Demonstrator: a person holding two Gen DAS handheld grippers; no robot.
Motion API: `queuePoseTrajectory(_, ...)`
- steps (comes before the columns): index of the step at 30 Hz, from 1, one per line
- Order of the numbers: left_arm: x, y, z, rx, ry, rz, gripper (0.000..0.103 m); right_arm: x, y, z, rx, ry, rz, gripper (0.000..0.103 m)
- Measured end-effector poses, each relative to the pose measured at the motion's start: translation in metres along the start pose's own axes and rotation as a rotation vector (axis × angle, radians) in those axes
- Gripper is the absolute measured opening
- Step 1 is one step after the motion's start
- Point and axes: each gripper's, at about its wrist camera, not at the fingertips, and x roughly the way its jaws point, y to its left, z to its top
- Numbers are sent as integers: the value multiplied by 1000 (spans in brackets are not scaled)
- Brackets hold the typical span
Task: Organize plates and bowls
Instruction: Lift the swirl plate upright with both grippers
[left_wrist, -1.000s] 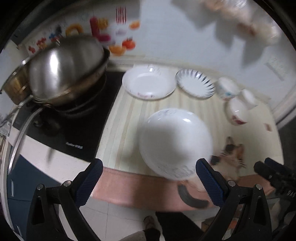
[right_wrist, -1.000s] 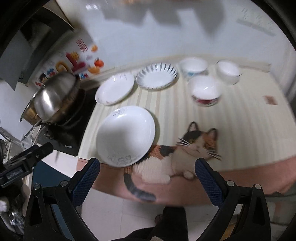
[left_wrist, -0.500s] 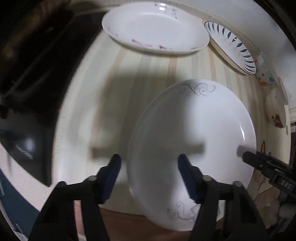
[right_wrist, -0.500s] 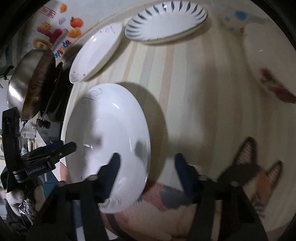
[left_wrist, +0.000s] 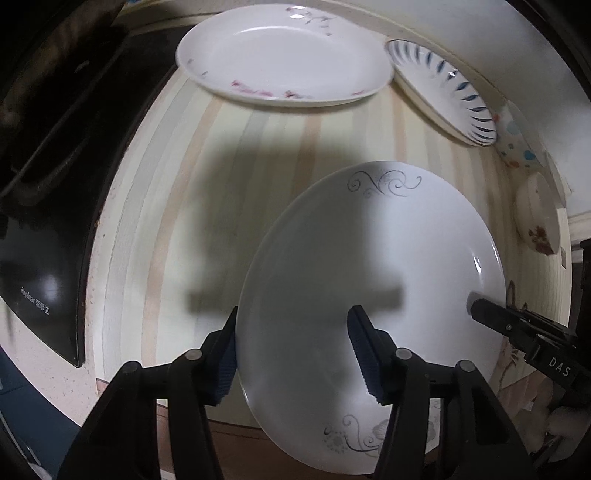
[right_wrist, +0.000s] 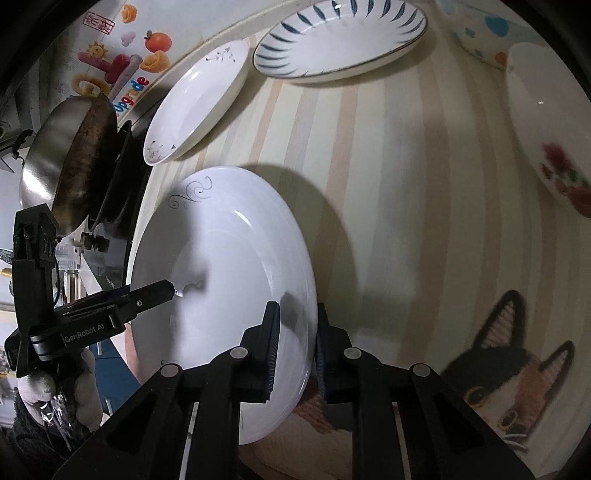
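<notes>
A large white plate with grey scroll marks (left_wrist: 373, 280) (right_wrist: 229, 273) lies on the striped mat. My left gripper (left_wrist: 295, 354) straddles its left rim, one finger outside and one over the plate, jaws still apart. My right gripper (right_wrist: 295, 343) has its jaws closed on the plate's right rim. A white plate with pink flowers (left_wrist: 280, 55) (right_wrist: 195, 110) and a blue-striped plate (left_wrist: 443, 88) (right_wrist: 340, 37) lie at the back. A red-flowered bowl (left_wrist: 537, 218) (right_wrist: 543, 125) and a dotted bowl (left_wrist: 517, 140) (right_wrist: 480, 33) stand to the right.
A black induction hob (left_wrist: 44, 184) borders the mat on the left, with a steel pan (right_wrist: 66, 162) on it. The mat's cat picture (right_wrist: 506, 365) is at the front right. A wall runs behind the dishes.
Both grippers dropped close to the large plate and narrowed. The right jaws have closed on its right rim; the left jaws moved onto its left rim.
</notes>
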Motion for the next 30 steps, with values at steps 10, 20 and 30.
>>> queuePoseTrajectory(10, -31, -42, -9, 96, -38, -24, 53, -51, -25, -16, 42, -68, 0, 19)
queuePoseTrajectory(20, 1, -112, 8, 175, -2, -44, 53, -85, -80, -44, 123, -113, -20, 19)
queuePoseTrajectory(30, 26, -129, 10, 185, 29, -13, 53, -77, -112, -46, 154, -90, -20, 19)
